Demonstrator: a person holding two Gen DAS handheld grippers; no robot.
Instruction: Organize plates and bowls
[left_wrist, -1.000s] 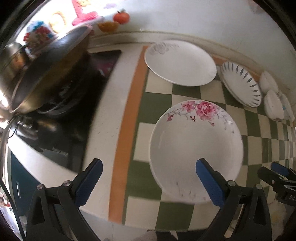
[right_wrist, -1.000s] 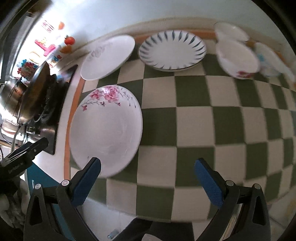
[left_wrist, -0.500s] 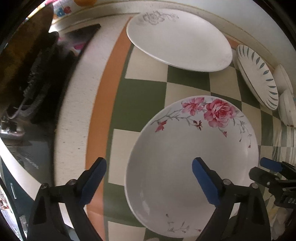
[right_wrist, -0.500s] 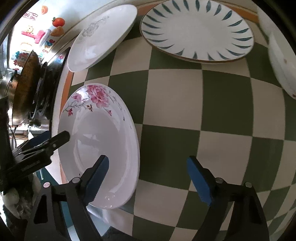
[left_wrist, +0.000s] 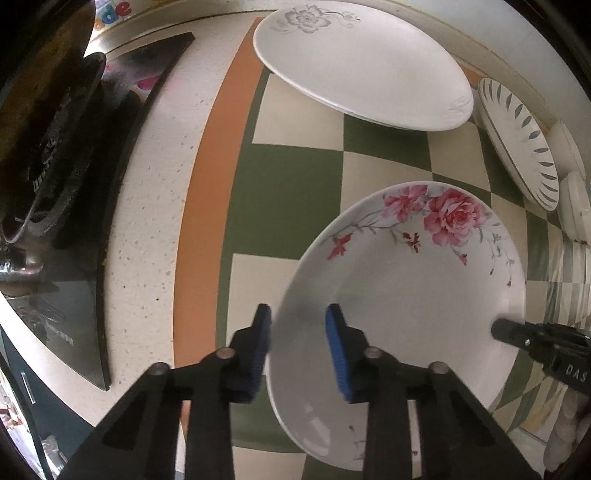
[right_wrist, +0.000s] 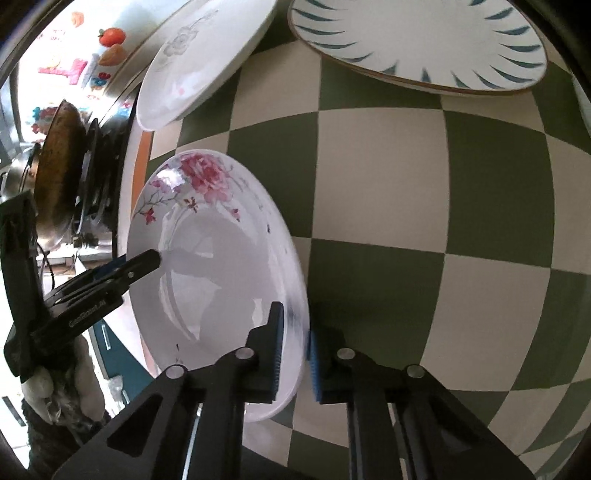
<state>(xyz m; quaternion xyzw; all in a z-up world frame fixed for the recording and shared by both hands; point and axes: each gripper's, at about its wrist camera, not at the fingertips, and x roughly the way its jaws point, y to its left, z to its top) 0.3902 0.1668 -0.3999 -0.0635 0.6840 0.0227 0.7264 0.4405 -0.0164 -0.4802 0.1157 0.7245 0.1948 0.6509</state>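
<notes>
The rose-patterned plate (left_wrist: 406, 295) lies on the green-and-cream checked surface (right_wrist: 406, 184), near its front edge, with both grippers at its rim. The left gripper (left_wrist: 298, 332) straddles the plate's left rim, one blue pad outside and one inside; its jaws are closing and stand narrow, though whether the pads already press on the rim I cannot tell. The right gripper (right_wrist: 295, 350) has its jaws drawn in tight on the plate's opposite rim, a pad on each side. Farther back on the surface rest a white plate with a grey flower (left_wrist: 362, 62) and a plate with dark leaf strokes (right_wrist: 417, 40). To the left stands a stove (left_wrist: 74, 221) with a dark pan (right_wrist: 55, 177) on it
</notes>
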